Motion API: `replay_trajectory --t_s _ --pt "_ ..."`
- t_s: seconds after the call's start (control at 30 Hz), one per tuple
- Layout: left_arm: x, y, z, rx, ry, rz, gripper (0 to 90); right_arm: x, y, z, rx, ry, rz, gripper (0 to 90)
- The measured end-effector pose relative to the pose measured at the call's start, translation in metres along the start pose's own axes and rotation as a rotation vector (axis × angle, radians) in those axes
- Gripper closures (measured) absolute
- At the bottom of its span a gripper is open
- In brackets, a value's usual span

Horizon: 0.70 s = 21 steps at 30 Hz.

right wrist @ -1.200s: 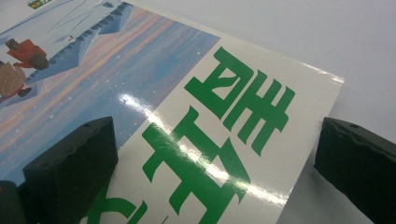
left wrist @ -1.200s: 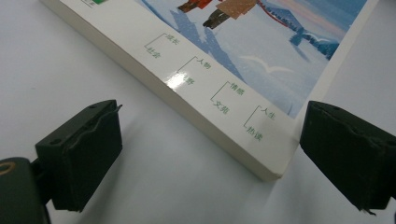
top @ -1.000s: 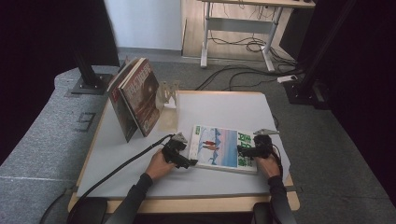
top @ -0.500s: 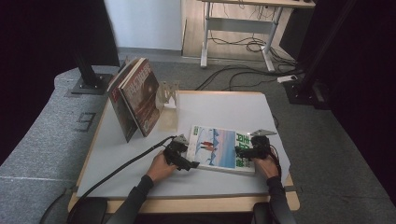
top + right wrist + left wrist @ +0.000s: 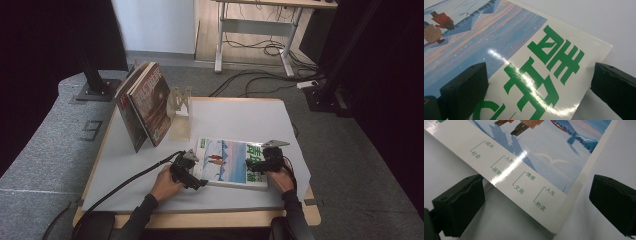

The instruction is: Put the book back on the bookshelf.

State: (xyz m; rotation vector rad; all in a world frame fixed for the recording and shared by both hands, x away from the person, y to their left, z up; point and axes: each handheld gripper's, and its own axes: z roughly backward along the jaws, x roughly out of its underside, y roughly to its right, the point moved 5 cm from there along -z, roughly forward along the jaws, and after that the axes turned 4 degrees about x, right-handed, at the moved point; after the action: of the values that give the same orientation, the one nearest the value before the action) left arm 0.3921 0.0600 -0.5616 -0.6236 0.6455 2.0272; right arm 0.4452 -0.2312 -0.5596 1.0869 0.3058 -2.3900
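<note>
White counter (image 5: 235,117): magazine (image 5: 227,162) flat; left tool (image 5: 192,170) just opened, right tool (image 5: 260,162) apparently released, both straddling its corners.

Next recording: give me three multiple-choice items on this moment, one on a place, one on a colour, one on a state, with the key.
1. Where does the magazine lie?
A. flat on the table, between the two grippers
B. upright in the clear stand
C. on the floor

2. What colour are the large characters on its cover?
A. red
B. green
C. black

3. How do the left gripper's jaws stand?
A. clamped on the cover
B. apart, a corner of the magazine between them
C. shut on nothing

Key: 1 A, the high view shows it flat on the white top; 2 B, the right gripper view shows green print; 3 B, the left gripper view shows the jaws wide apart, having just been opening.
</note>
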Motion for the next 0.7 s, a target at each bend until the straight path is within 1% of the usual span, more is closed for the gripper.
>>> replay_trajectory --t_s 0.1,0.2,0.27,0.37,0.4,0.47,0.57,0.6,0.63,0.67,0.7 --pt "0.006 0.003 0.005 0.002 0.004 0.009 0.5 -0.001 -0.006 0.000 -0.011 -0.002 0.012 1.0" --pt "0.011 0.010 0.009 0.002 0.006 0.003 0.5 -0.001 -0.012 0.000 -0.026 -0.004 0.027 1.0" --pt "0.014 0.014 0.012 0.003 0.012 0.014 0.4 -0.001 -0.015 0.000 -0.033 -0.004 0.033 1.0" --pt "0.021 0.020 0.015 -0.005 0.021 0.018 0.1 -0.001 -0.021 0.001 -0.041 -0.008 0.048 1.0" --pt "0.022 0.020 0.015 -0.002 0.026 0.023 0.1 0.000 -0.022 0.001 -0.045 -0.008 0.051 0.9" --pt "0.023 0.020 0.016 0.007 0.027 0.028 0.4 0.000 -0.023 0.001 -0.048 -0.008 0.052 0.9" --pt "0.022 0.016 0.019 0.024 0.021 0.031 2.0 0.001 -0.022 0.001 -0.058 0.002 0.045 0.5" --pt "0.021 0.013 0.019 0.020 0.025 0.035 2.7 0.002 -0.021 0.000 -0.064 0.007 0.040 0.0" --pt "0.021 0.011 0.019 0.008 0.025 0.034 2.7 0.003 -0.020 0.000 -0.071 0.010 0.035 0.0" --pt "0.021 0.008 0.019 -0.004 0.028 0.028 2.5 0.003 -0.019 0.000 -0.079 0.014 0.029 0.0" --pt "0.020 0.005 0.018 -0.006 0.030 0.024 2.3 0.004 -0.018 0.000 -0.088 0.014 0.022 0.0"
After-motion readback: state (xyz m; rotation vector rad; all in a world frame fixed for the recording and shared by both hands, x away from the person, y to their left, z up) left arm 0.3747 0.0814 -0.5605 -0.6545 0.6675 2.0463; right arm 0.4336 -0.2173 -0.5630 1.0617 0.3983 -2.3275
